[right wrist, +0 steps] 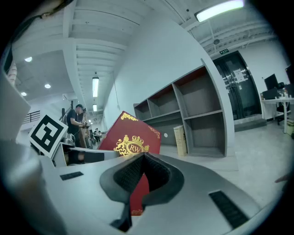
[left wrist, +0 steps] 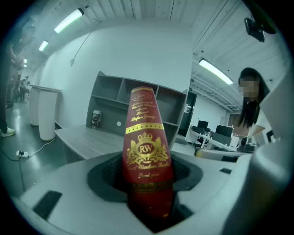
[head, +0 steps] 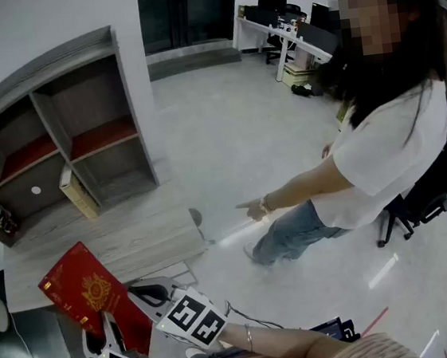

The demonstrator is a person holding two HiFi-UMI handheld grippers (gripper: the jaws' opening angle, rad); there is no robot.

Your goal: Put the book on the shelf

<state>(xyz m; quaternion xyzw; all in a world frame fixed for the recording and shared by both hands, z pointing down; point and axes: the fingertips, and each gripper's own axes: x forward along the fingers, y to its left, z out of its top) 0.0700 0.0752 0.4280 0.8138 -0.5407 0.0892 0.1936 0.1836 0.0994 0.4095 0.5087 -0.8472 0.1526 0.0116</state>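
Note:
The red book [head: 82, 293] with a gold crest is up in the air at the lower left of the head view. My left gripper [head: 113, 333] is shut on its lower end. In the left gripper view the book [left wrist: 145, 137] stands upright between the jaws, in front of the grey shelf [left wrist: 108, 94]. My right gripper [head: 146, 292] sits just right of the book, its jaws together. In the right gripper view the book [right wrist: 131, 140] shows tilted beyond the closed tips [right wrist: 143, 158]. The shelf [head: 131, 104] stands at the upper left on a low grey wooden platform [head: 126, 237].
A beige book [head: 78, 195] leans in a lower shelf compartment and a cup [head: 1, 217] stands at the shelf's left end. A person in a white shirt [head: 387, 139] points toward the platform from the right, beside an office chair [head: 425, 191]. Desks with monitors [head: 286, 22] line the back.

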